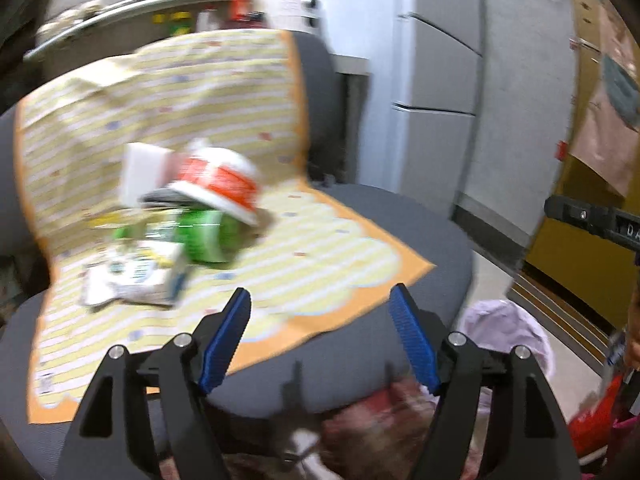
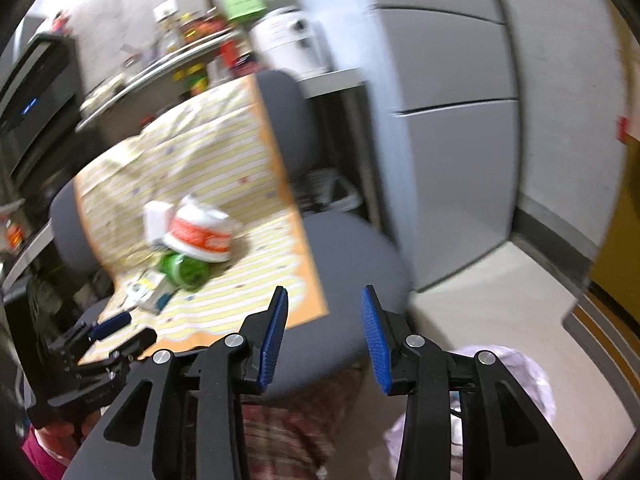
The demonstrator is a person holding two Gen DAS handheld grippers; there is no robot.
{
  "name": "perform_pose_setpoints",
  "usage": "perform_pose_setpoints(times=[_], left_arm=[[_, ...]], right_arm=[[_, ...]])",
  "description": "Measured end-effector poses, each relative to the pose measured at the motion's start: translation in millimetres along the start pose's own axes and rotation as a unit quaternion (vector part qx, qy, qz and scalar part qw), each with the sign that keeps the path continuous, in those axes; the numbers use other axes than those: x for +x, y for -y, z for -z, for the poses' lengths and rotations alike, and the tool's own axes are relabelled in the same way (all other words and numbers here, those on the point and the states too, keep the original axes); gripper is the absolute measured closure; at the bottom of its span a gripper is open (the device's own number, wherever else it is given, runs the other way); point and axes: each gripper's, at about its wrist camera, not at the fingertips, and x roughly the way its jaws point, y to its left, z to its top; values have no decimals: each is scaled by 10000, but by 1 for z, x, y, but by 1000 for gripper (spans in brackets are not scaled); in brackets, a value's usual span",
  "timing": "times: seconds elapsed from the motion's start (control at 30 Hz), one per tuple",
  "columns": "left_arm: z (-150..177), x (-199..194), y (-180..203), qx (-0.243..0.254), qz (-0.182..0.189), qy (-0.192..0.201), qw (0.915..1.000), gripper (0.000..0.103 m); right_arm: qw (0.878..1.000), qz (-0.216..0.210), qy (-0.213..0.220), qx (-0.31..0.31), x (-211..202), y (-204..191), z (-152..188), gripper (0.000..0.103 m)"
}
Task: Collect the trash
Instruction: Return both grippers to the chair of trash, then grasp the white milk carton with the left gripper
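A pile of trash lies on a yellow striped cloth (image 1: 224, 92) draped over a grey office chair (image 1: 436, 248). The pile holds a white and red paper bowl (image 1: 218, 180) tipped on its side, a green can (image 1: 208, 236), a white box (image 1: 142, 172) and a crumpled white wrapper (image 1: 136, 276). The bowl (image 2: 200, 234) and the can (image 2: 186, 270) also show in the right wrist view. My left gripper (image 1: 322, 300) is open and empty, just short of the cloth's front edge. My right gripper (image 2: 324, 300) is open and empty above the seat's right front.
A pale pink bag (image 2: 516, 380) sits on the floor at the chair's right front. Grey cabinets (image 2: 460, 140) stand to the right. A cluttered shelf (image 1: 132, 4) runs behind the chair. The left gripper's body (image 2: 96, 344) shows at the left of the right wrist view.
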Motion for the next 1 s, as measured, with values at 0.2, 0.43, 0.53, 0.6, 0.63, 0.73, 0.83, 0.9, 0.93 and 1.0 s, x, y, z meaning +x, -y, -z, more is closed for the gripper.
perform_pose_setpoints(times=[0.2, 0.43, 0.53, 0.6, 0.63, 0.73, 0.83, 0.9, 0.93, 1.0], left_arm=[[9, -1, -66, -415, -798, -26, 9959, 11], [18, 32, -139, -1094, -1251, -332, 9855, 7], [14, 57, -151, -1147, -1362, -475, 9829, 7], [11, 74, -154, -1142, -1436, -622, 9810, 7], [9, 82, -156, -1140, -1407, -666, 9812, 7], [4, 100, -156, -1024, -1500, -869, 9795, 7], [5, 105, -164, -1081, -1681, -993, 9748, 8], [9, 99, -176, -1284, -1724, -1012, 9714, 8], [12, 95, -181, -1339, -1792, -1018, 9693, 8], [18, 86, -194, -1456, -2015, -1017, 9633, 8]], right_arm=[[9970, -481, -303, -524, 43, -59, -11, 52], [9923, -755, -555, -806, 93, -103, -19, 40], [9909, -831, -656, -834, 110, -115, -19, 40], [9904, -841, -687, -856, 116, -118, -19, 40], [9901, -842, -706, -878, 119, -118, -20, 40], [9898, -801, -745, -908, 127, -117, -22, 40], [9903, -769, -752, -876, 131, -114, -24, 40], [9903, -752, -768, -876, 134, -114, -24, 40], [9902, -750, -779, -879, 135, -114, -23, 40], [9899, -762, -808, -880, 138, -114, -22, 40]])
